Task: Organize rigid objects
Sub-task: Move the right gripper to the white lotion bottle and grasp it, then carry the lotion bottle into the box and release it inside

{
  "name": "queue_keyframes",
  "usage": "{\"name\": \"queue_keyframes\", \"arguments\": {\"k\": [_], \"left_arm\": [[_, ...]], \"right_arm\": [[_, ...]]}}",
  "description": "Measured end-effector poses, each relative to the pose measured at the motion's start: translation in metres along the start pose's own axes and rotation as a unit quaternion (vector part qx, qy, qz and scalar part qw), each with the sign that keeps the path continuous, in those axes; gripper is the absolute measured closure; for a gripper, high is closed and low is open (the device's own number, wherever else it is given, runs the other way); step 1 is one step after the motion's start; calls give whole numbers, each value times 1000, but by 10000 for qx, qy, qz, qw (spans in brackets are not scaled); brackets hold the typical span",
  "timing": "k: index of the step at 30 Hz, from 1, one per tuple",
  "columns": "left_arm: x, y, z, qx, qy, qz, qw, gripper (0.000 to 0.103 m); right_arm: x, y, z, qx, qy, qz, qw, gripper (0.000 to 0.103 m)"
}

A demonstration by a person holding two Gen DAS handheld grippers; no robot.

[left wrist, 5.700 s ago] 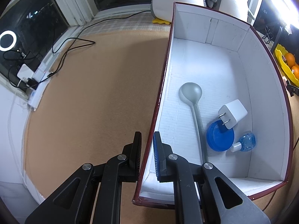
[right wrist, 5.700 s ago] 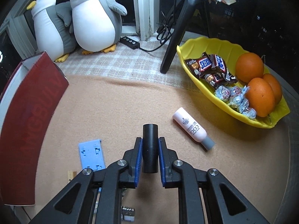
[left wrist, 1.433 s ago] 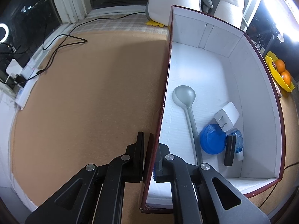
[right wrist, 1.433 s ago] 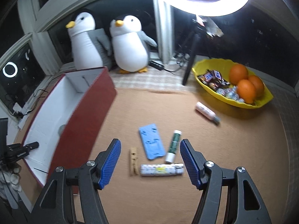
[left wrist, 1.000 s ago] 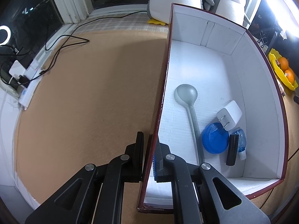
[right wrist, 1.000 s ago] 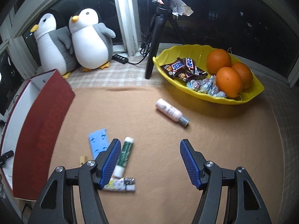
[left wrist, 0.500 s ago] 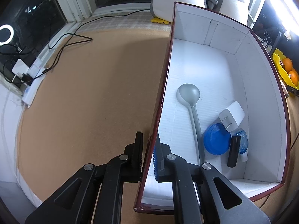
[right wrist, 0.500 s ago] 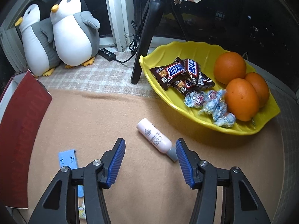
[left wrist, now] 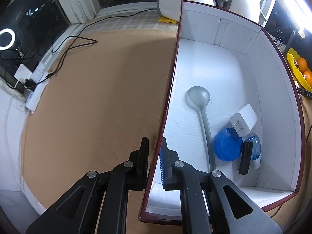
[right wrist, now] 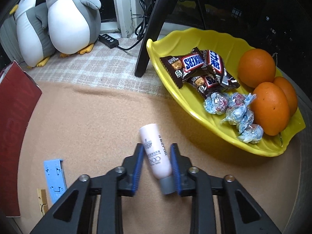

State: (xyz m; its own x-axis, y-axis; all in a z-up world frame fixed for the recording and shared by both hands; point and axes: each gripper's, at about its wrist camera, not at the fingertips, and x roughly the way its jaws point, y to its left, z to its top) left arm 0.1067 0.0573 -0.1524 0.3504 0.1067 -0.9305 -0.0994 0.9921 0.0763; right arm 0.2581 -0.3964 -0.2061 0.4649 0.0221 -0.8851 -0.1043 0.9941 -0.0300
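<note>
A pink bottle [right wrist: 156,154] with a grey cap lies slanted on the tan mat. My right gripper [right wrist: 156,150] straddles it; its jaws are closing and both blue pads touch the bottle's sides. My left gripper [left wrist: 155,142] is shut on the left wall of the red box [left wrist: 169,97], one finger outside and one inside. On the box's white floor lie a grey spoon [left wrist: 202,113], a white charger plug [left wrist: 243,120], a blue lid [left wrist: 226,146], a black cylinder [left wrist: 246,157] and a small blue bottle [left wrist: 255,152].
A yellow bowl [right wrist: 175,89] with oranges and wrapped sweets stands just right of the bottle. A blue plastic plate [right wrist: 54,177] and a wooden clothespin [right wrist: 42,198] lie at lower left, beside the box's red wall [right wrist: 13,132]. Two plush penguins [right wrist: 72,23] and a tripod leg [right wrist: 148,44] stand behind.
My right gripper came forward and down over the pink bottle, and its jaws narrowed from wide apart to touching it. The black cylinder it held earlier now lies in the box. The left gripper kept still.
</note>
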Motion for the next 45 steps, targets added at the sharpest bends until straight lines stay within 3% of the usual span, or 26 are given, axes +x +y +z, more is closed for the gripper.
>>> {"name": "queue_keyframes", "arguments": {"k": [11,19,35,45], "left_arm": [[0,1,-1,-1,-32,-20,10000,94],[0,5,-3,-36,-95,-167,9998,94],[4,26,-4,-334,-124,-928,9950,97],[1,25,-6,-268,-218,-962,9948,97]], "right_arm": [[-12,6,-8,79,-86,14,9999,85],[-62,31,-22,21,-424,136,9990,85],[-175,180,-38,-865,-1147,1005,9845,85],[-179,246,-58,-1207,-970,1470,9769,85]]}}
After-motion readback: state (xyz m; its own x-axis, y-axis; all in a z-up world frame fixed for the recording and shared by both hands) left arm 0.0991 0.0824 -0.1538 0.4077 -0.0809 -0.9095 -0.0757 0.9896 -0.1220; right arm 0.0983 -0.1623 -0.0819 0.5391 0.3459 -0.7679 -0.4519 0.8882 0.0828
